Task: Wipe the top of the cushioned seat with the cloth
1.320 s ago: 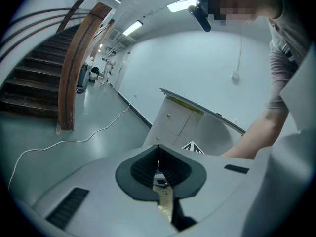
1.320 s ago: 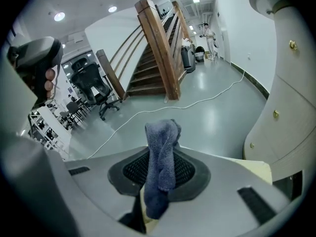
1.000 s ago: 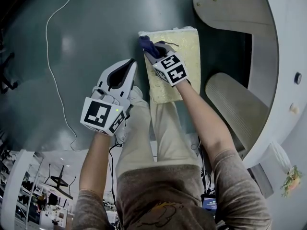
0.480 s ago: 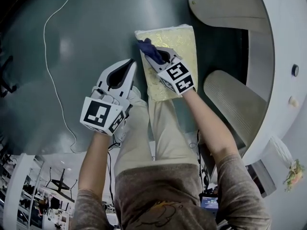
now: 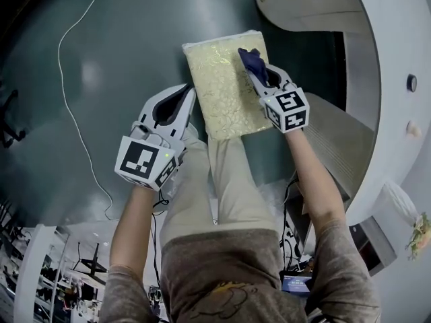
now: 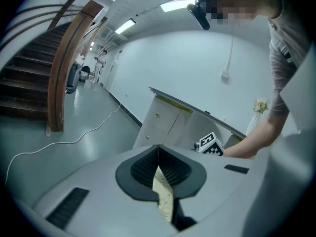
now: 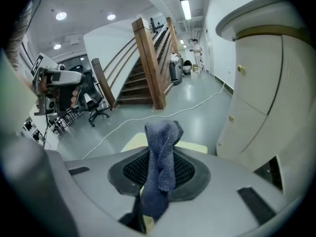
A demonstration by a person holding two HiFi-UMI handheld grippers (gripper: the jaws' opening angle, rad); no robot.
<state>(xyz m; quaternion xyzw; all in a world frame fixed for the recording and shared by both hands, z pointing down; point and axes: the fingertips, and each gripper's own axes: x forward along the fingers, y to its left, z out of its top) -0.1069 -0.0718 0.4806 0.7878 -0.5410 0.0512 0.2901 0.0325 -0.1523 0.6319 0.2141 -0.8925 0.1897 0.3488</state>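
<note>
The cushioned seat (image 5: 219, 79) is a pale yellow patterned rectangle on the dark floor, ahead of the person's legs. My right gripper (image 5: 259, 73) is shut on a dark blue cloth (image 5: 252, 59) and presses it on the seat's right side near the far corner. In the right gripper view the cloth (image 7: 160, 162) bulges up between the jaws, with the seat's edge (image 7: 131, 142) behind. My left gripper (image 5: 176, 99) hangs off the seat's left edge, jaws together and holding nothing; a sliver of the seat (image 6: 163, 194) shows past them.
A white curved cabinet (image 5: 397, 59) and a rounded beige step (image 5: 340, 140) stand right of the seat. A white cable (image 5: 71, 113) snakes across the floor at left. A wooden staircase (image 7: 148, 68) rises beyond.
My right gripper has swept the cloth from the seat's left far corner across to its right side. The left gripper has stayed in place.
</note>
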